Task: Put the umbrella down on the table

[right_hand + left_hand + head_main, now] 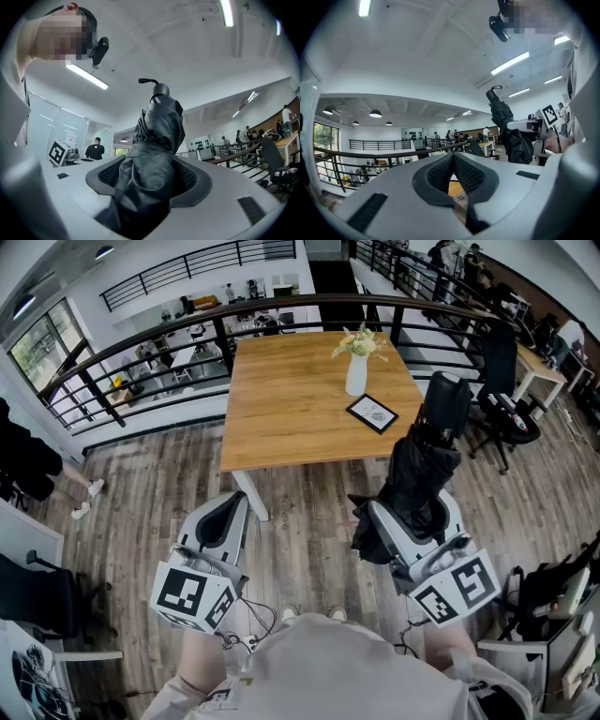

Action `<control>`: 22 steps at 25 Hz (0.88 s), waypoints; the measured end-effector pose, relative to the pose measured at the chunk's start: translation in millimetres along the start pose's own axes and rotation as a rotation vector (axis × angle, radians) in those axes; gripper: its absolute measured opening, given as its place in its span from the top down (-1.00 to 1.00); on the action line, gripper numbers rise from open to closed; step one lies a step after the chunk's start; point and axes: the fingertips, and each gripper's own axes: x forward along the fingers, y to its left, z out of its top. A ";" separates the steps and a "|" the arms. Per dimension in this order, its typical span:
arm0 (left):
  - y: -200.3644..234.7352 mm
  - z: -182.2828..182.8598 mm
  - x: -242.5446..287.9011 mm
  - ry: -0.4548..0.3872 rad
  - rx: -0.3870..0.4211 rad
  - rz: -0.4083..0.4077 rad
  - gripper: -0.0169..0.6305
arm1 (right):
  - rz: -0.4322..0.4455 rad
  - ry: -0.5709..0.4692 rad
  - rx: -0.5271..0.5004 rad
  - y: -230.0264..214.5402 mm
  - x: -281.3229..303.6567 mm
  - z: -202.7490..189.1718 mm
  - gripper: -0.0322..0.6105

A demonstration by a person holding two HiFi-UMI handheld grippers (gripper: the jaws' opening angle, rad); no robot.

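Clamping a folded black umbrella btw its two jaws, the R gripper had both dark pads pressed into the bunched fabric, jaws standing wide around the bundle. In the R gripper view the umbrella rose past the pads w/ a thin wrist loop curling off its top end. In the head view the R gripper sat at lower right, its marker cube nearest the person, and the umbrella stuck out away from the person toward the table. It was held in the air, not lying on anything. Its far end showed just beside the table's right edge; over the top or short of it, can't tell.

The L gripper had its jaws together, pads meeting along one seam, nothing btw them. In the head view the L gripper hung at lower left w/ its own marker cube, well apart from the umbrella and short of the table's near edge. The L gripper view caught the umbrella off to the right.

The wooden table stood ahead on a plank floor. On its right part were a white vase of flowers and, nearer the person, a small dark-framed card lying flat; the two were close but not touching. A black railing curved behind the table, and a black office chair stood off to the right.
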 end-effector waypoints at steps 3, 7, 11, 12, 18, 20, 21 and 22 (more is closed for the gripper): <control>-2.2 1.9 9.3 0.006 -0.005 -0.002 0.90 | 0.004 0.012 0.007 -9.7 3.7 -0.2 -0.05; -11.7 -3.5 15.4 0.010 -0.006 -0.007 0.90 | 0.006 0.040 -0.010 -17.2 -2.5 -9.6 -0.06; -24.6 -5.8 24.0 0.011 -0.014 -0.006 0.90 | -0.002 0.061 -0.018 -31.4 -12.8 -14.4 -0.06; -31.1 -5.2 26.0 0.013 -0.013 -0.007 0.90 | -0.005 0.062 -0.017 -36.3 -18.5 -13.4 -0.06; -70.4 -19.3 39.4 0.032 -0.011 -0.016 0.90 | -0.017 0.049 0.013 -64.4 -52.3 -22.6 -0.06; -77.0 -25.2 44.7 0.052 -0.009 -0.019 0.90 | -0.021 0.054 0.022 -71.1 -57.1 -27.9 -0.06; -79.8 -27.7 47.6 0.065 -0.006 -0.018 0.90 | -0.022 0.058 0.026 -74.7 -59.6 -30.2 -0.06; -82.1 -29.8 50.4 0.077 -0.004 -0.012 0.90 | -0.021 0.063 0.031 -78.0 -62.1 -33.0 -0.06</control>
